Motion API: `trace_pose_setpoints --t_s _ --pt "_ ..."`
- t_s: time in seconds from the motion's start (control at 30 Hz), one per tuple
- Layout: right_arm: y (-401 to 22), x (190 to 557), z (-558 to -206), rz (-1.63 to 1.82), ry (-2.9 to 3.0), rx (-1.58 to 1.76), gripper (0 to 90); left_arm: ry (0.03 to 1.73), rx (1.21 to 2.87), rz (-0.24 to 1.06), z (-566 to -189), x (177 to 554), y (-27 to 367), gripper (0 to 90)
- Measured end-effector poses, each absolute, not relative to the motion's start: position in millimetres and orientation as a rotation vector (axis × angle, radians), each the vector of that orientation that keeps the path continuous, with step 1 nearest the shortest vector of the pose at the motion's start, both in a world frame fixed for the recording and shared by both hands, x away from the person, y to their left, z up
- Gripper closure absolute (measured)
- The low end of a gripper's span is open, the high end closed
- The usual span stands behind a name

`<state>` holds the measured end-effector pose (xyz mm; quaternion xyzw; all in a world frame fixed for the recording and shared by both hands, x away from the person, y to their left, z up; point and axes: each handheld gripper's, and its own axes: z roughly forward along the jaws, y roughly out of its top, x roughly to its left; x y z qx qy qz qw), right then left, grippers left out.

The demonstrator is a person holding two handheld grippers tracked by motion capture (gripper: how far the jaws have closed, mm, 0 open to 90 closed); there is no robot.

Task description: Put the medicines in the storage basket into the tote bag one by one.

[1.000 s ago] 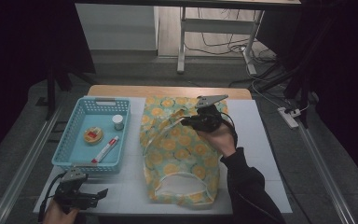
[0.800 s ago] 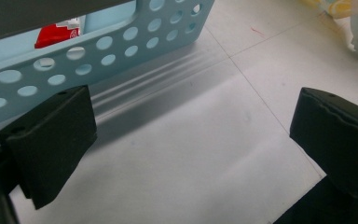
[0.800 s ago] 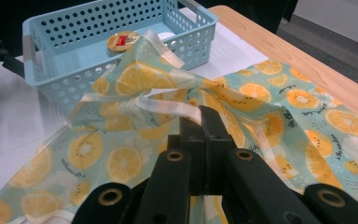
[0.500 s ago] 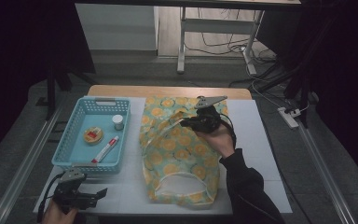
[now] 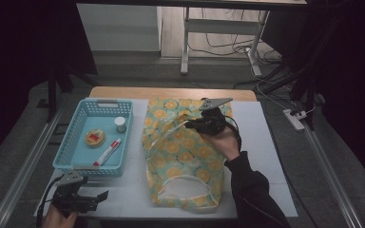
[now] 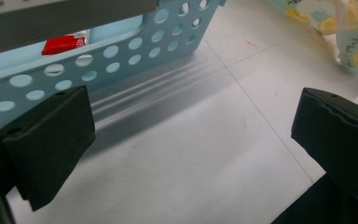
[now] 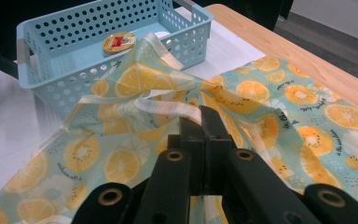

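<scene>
A tote bag (image 5: 185,156) printed with orange slices lies flat on the white table cover, its opening toward the near edge. My right gripper (image 5: 191,125) hovers over the bag's far half with its jaws pressed together (image 7: 208,116) on a cream strap (image 7: 165,106), which lifts the fabric (image 7: 270,93) into a ridge. At the near left corner my left gripper (image 5: 102,196) rests low over the table. Its jaws stand wide apart (image 6: 191,135) with only bare table cover between them.
A light blue perforated basket (image 5: 83,142) stands left of the bag and holds a round tin (image 5: 95,137), a small white jar (image 5: 120,124) and a tube (image 5: 107,152). Its wall (image 6: 121,60) is close ahead of the left gripper. A wooden table edge (image 5: 171,92) runs along the back.
</scene>
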<state>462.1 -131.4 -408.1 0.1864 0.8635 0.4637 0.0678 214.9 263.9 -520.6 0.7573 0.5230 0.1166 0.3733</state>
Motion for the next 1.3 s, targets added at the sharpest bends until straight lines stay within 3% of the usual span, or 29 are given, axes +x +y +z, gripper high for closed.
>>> trace_pose_setpoints --t_s 0.5,1.3 --pt "-133.5 462.0 -408.0 1.398 2.600 0.563 89.4 1.311 1.876 0.272 -510.0 212.1 267.6 0.0" --pt "-133.1 461.7 -407.8 1.394 2.601 0.561 89.4 1.250 1.874 0.375 -488.1 211.6 272.6 0.0"
